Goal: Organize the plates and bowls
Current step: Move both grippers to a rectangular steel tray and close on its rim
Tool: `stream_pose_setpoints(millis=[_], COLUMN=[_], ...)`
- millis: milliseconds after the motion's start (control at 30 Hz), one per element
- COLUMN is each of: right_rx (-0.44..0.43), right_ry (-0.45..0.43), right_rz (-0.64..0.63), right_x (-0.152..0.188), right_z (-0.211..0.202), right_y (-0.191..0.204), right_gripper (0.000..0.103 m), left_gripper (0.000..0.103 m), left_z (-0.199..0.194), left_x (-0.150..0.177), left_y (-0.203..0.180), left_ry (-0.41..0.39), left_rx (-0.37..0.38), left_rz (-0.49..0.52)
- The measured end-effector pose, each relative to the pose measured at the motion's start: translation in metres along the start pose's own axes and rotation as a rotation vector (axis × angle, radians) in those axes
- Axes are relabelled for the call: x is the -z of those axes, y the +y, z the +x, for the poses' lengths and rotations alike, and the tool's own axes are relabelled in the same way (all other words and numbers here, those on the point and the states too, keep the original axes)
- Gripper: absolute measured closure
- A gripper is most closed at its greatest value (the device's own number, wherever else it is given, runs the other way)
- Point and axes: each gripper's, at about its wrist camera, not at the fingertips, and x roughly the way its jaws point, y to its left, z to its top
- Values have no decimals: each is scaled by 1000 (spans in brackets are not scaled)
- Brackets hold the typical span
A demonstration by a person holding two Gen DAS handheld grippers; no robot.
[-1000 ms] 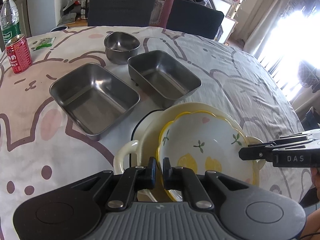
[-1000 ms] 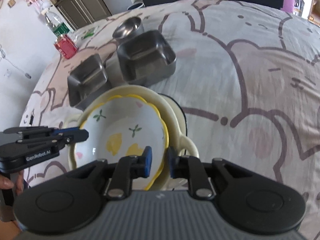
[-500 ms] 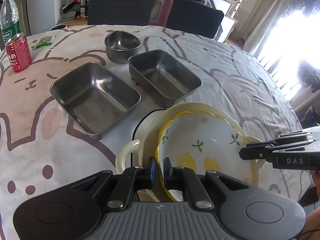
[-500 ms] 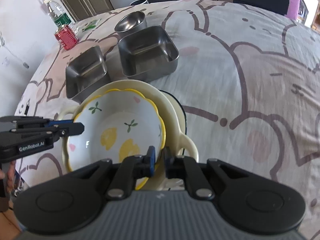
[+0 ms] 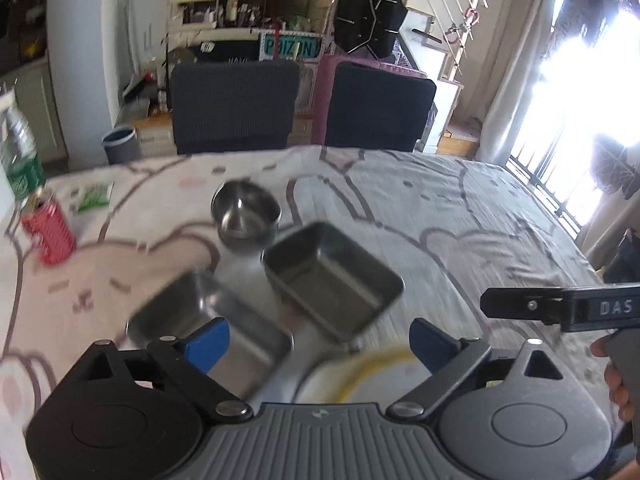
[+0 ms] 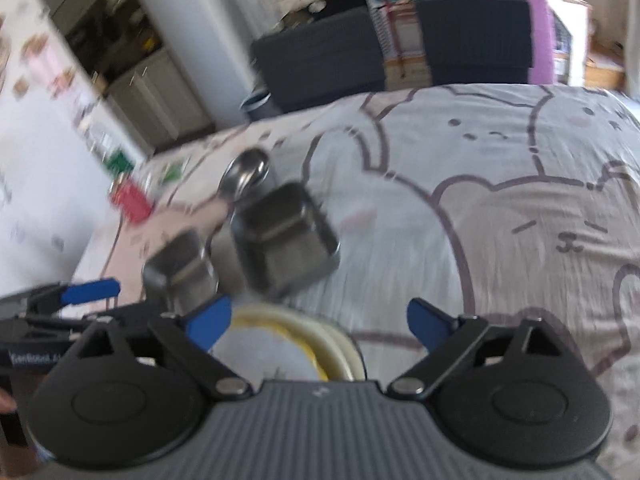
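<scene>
Your left tongs point(image 5: 320, 340) and right tongs point(image 6: 318, 320), clenched on the rim of the lemon bowl point(image 6: 272, 354) half a second ago, are now both released, blue pads spread wide and gripping nothing. The bowl sits in the cream dish point(image 6: 340, 344) just below them, mostly cut off by the tong bodies. Beyond on the surface point(image 6: 500, 208) stand two steel trays point(image 5: 332, 284) point(image 5: 208, 324) and a round steel bowl point(image 5: 246, 214), all blurred.
</scene>
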Motion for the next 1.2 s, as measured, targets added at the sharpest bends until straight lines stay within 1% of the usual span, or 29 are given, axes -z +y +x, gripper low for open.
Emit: stream_pose_setpoints(millis=[33, 67, 133, 233, 333, 433, 500, 567, 633, 700, 867, 1033, 1067, 1200], right_rx=[-3, -10, -15, -15, 9, 44, 68, 80, 87, 96, 115, 129, 134, 162], right_ry=[-14, -23, -13, 6, 33, 64, 76, 91, 113, 136, 188, 249, 261, 263], right_rz=[31, 67, 137, 236, 320, 365, 356, 339, 327, 317, 301, 275, 271, 221], right_x=[-2, -5, -11, -16, -18, -23, -26, -29, -30, -31, -29, -25, -24, -24], right_z=[3, 8, 19, 37, 55, 75, 87, 97, 107, 116, 131, 141, 143, 143], right_y=[-3, -6, -11, -18, -23, -27, -26, -24, -23, -23, -21, -18, -18, -16], right_gripper=[0, 0, 0, 0, 0, 0, 0, 0, 0, 0, 0, 0, 0, 1], left_gripper=[4, 3, 2, 2, 2, 5, 20, 26, 30, 44, 58, 60, 62, 84], left_z=[7, 15, 30, 52, 71, 91, 104, 115, 125, 132, 150, 159, 161, 164], left_x=[-6, -13, -25, -43, -57, -67, -71, -73, -72, -72, -69, -70, -70, -68], left_y=[-1, -2, -2, 3, 11, 15, 16, 16, 17, 22, 31, 29, 29, 31], left_ry=[-3, -7, -15, -17, -16, 1, 41, 73, 92, 110, 147, 156, 158, 186], left_rx=[-3, -6, -11, -12, -13, -9, -3, 2, -4, -1, 14, 13, 7, -49], left_rz=[12, 26, 36, 7, -15, 5, 20, 41, 73, 80, 67, 83, 86, 78])
